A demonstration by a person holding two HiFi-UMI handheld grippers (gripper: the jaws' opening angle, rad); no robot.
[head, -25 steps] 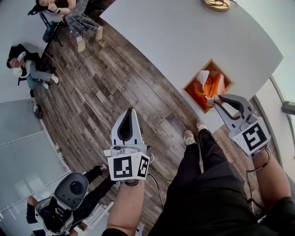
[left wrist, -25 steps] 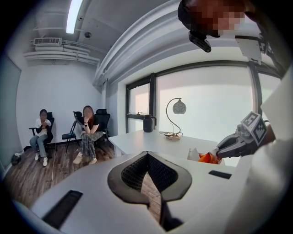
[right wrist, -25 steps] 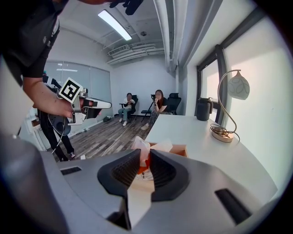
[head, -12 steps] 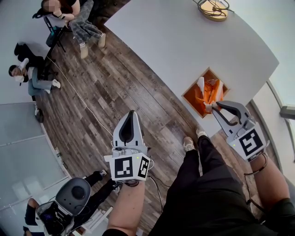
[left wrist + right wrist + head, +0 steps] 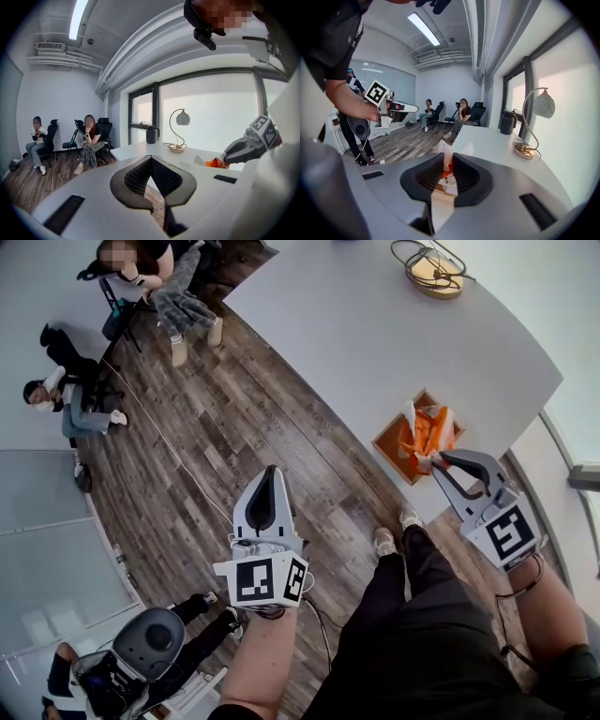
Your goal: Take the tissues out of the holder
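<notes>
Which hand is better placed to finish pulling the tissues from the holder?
Right. The right gripper has its fingers shut on the orange tissues at the holder; the left gripper hangs empty over the floor, away from the table.

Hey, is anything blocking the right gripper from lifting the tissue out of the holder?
Nothing visible. The right gripper is already shut on the tissue at the near edge of the holder, with open air above it.

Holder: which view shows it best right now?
Head view: it looks down into the open holder, tissues inside, with the right gripper shut on one. The right gripper view shows only that tissue between its jaws; the holder is hidden. The left gripper view shows just an orange scrap, far right.
</notes>
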